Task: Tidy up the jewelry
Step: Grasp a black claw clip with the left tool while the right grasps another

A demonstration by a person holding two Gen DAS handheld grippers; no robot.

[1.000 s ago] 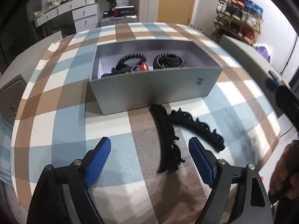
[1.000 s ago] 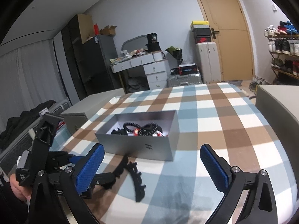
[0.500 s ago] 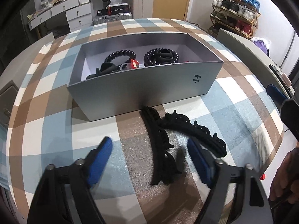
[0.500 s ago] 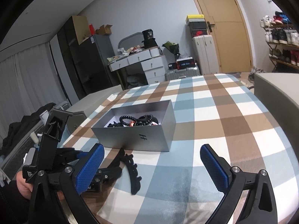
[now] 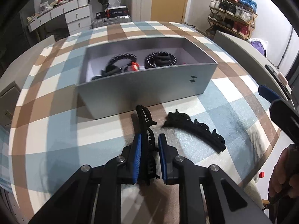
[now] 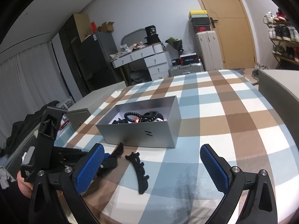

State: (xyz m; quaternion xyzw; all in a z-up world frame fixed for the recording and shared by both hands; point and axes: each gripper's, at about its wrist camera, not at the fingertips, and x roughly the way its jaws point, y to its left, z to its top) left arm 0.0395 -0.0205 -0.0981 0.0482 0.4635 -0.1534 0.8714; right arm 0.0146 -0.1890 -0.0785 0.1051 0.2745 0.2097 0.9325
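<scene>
1. Black hair clip lies on the checked surface, just in front of the grey box.
2. Left gripper jaws closing around it, pads about touching.
3. Second clip lies loose beside it.
4. Box already holds bead bracelets; two clips left.
5. Right gripper jaws wide apart, empty.

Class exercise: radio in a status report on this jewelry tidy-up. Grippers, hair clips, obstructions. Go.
Left gripper closing on black hair clip. Right gripper open, empty. Second clip lies on checked cloth, outside grey box. Nothing in the way.
</scene>
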